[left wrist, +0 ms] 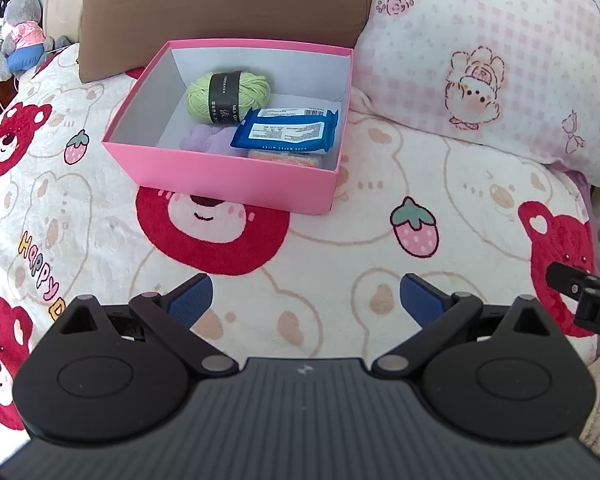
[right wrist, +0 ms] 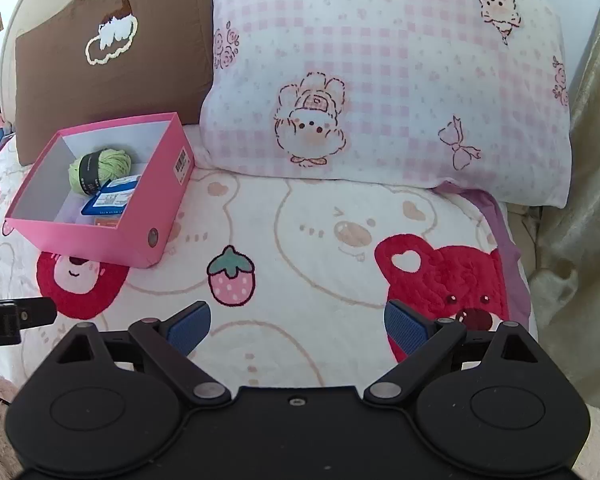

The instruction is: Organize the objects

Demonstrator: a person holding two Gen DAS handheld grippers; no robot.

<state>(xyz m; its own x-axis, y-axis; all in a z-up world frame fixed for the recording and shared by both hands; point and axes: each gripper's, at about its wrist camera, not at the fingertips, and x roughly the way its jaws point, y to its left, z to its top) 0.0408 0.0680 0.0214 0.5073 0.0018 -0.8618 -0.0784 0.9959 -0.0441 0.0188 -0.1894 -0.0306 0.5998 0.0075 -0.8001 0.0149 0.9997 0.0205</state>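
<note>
A pink box (left wrist: 220, 168) with a white inside sits on the bear-print blanket (left wrist: 340, 240). Inside it lie a green yarn ball (left wrist: 228, 96), a blue wipes pack (left wrist: 286, 130), a lilac soft item (left wrist: 206, 140) and an orange packet (left wrist: 286, 159). My left gripper (left wrist: 306, 300) is open and holds nothing, well short of the box. In the right wrist view the same pink box (right wrist: 140, 224) is at the left, with the yarn ball (right wrist: 100, 168) and wipes pack (right wrist: 110, 198) inside. My right gripper (right wrist: 298, 326) is open and holds nothing above the blanket (right wrist: 300, 240).
A brown cushion (left wrist: 220, 8) stands behind the box and a pink checked pillow (right wrist: 380, 92) lies to its right. Plush toys (left wrist: 16, 28) sit at the far left. A beige curtain or cover (right wrist: 580, 220) hangs at the bed's right edge.
</note>
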